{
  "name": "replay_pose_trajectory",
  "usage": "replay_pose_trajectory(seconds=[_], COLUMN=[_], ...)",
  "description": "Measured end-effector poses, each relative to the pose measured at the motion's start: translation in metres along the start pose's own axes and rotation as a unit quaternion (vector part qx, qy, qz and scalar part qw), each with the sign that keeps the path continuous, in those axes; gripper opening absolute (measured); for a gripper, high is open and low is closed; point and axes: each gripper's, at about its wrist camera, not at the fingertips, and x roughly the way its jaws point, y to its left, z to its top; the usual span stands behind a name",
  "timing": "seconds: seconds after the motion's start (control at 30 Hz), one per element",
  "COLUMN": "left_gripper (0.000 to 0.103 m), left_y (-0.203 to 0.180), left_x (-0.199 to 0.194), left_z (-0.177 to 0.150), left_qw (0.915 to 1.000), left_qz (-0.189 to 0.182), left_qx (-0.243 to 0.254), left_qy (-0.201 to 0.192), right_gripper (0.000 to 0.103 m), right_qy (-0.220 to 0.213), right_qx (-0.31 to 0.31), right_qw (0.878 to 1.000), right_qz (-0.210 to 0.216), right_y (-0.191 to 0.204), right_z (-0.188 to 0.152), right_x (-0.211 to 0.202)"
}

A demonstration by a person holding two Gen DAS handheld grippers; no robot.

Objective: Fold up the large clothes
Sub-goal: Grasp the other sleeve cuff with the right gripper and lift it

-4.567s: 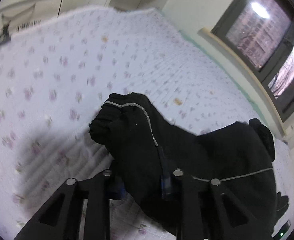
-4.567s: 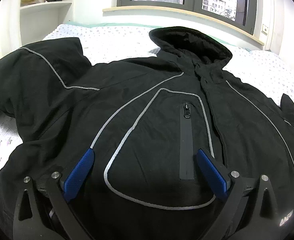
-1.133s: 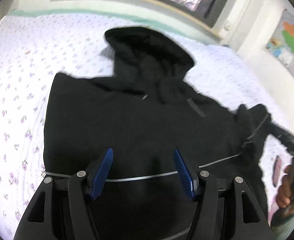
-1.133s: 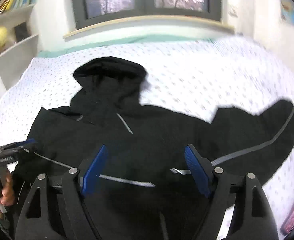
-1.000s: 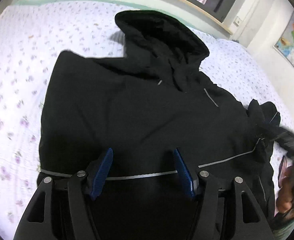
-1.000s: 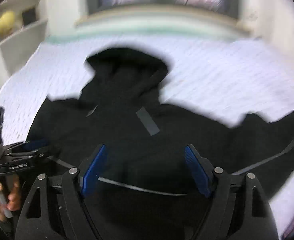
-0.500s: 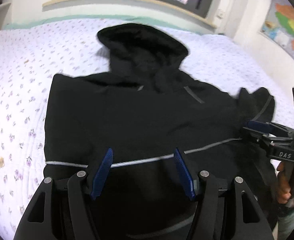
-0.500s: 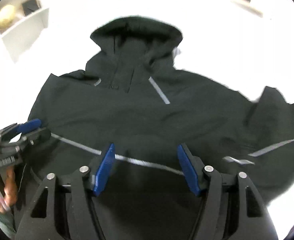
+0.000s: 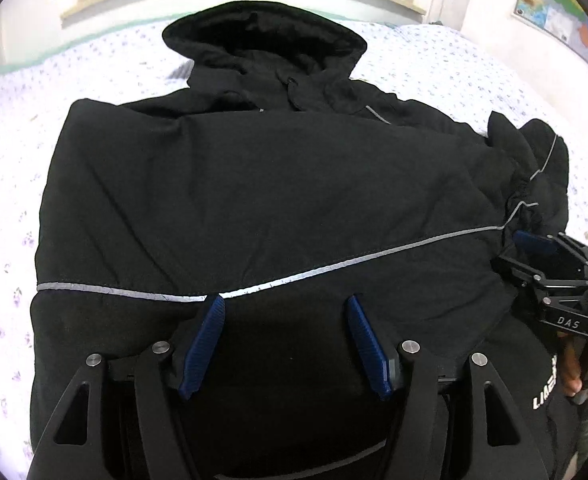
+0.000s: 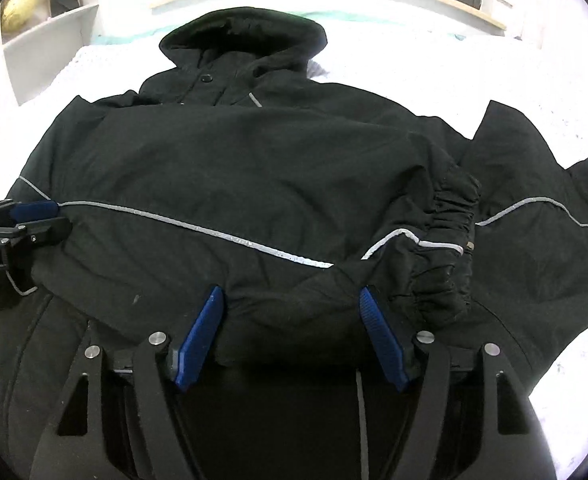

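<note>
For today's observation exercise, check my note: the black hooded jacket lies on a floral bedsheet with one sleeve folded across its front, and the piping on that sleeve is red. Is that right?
Not quite. The piping is reflective silver-grey, not red, as the right wrist view shows. The rest stands: the black hooded jacket lies on the floral bedsheet with one sleeve folded across its front.

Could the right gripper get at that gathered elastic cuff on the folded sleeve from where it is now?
Probably yes. The right gripper, its jaws opening, hangs over the black jacket, and the elastic cuff lies on top just to its right. Nothing covers the cuff, and the left gripper is on the far side.
</note>
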Motion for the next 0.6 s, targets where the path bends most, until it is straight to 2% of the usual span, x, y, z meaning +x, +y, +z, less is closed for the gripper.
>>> replay_pose_trajectory(seconds=[0.2,0.3,0.37,0.43,0.53,0.6], left_gripper=[0.066,0.066,0.066,0.066,0.066,0.066], left_y=[-0.011,-0.032,-0.060,-0.088,-0.134,-0.167], left_x=[-0.010,-0.034,-0.047,-0.049,-0.037,-0.018], left_z=[0.006,0.019,0.038,0.057,0.081,0.089], left_qw=[0.9998,0.9996,0.9988,0.9982,0.9951,0.9941], left_qz=[0.020,-0.022,-0.036,-0.043,-0.085,-0.095], left_qx=[0.001,-0.010,-0.003,0.005,0.010,0.028], left_qy=[-0.006,-0.016,-0.033,-0.042,-0.049,-0.044], right_gripper=[0.074,0.075,0.076,0.076,0.076,0.077], right_qy=[-0.007,-0.004,-0.007,-0.020,-0.044,-0.059], right_qx=[0.016,0.031,0.049,0.063,0.090,0.117], right_qw=[1.000,0.999,0.997,0.995,0.994,0.991], right_qz=[0.011,0.030,0.060,0.072,0.040,0.022], right_y=[-0.001,-0.005,-0.014,-0.030,-0.072,-0.107], right_z=[-0.006,-0.010,-0.016,-0.022,-0.025,-0.026], right_x=[0.003,-0.010,-0.027,-0.048,-0.081,-0.099])
